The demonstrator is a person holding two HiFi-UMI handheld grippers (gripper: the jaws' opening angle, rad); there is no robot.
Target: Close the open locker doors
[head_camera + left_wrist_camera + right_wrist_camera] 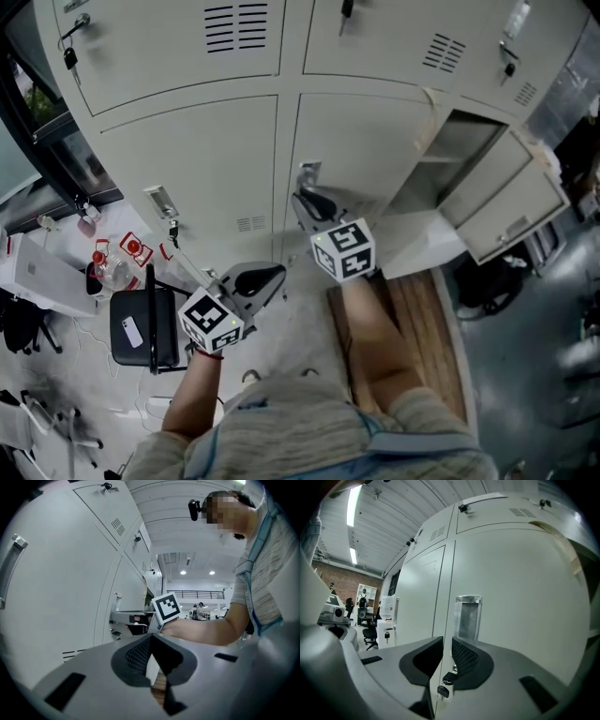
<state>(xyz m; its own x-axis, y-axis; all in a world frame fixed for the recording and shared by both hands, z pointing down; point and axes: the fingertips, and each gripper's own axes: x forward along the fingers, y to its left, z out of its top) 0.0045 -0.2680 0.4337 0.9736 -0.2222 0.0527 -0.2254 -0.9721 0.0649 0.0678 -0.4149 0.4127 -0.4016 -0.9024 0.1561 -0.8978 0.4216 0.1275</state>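
The left tool [151, 641] is pressed together at its tips and holds nothing, just off the lockers. The right tool [444, 651] is spread by a narrow gap, empty, and frames a closed door's seam. Only its view shows the keys [443, 686] hanging below the recessed handle [468, 616]. Only the head view shows the open locker door [511, 202], swung wide at the far right, well apart from both tools.
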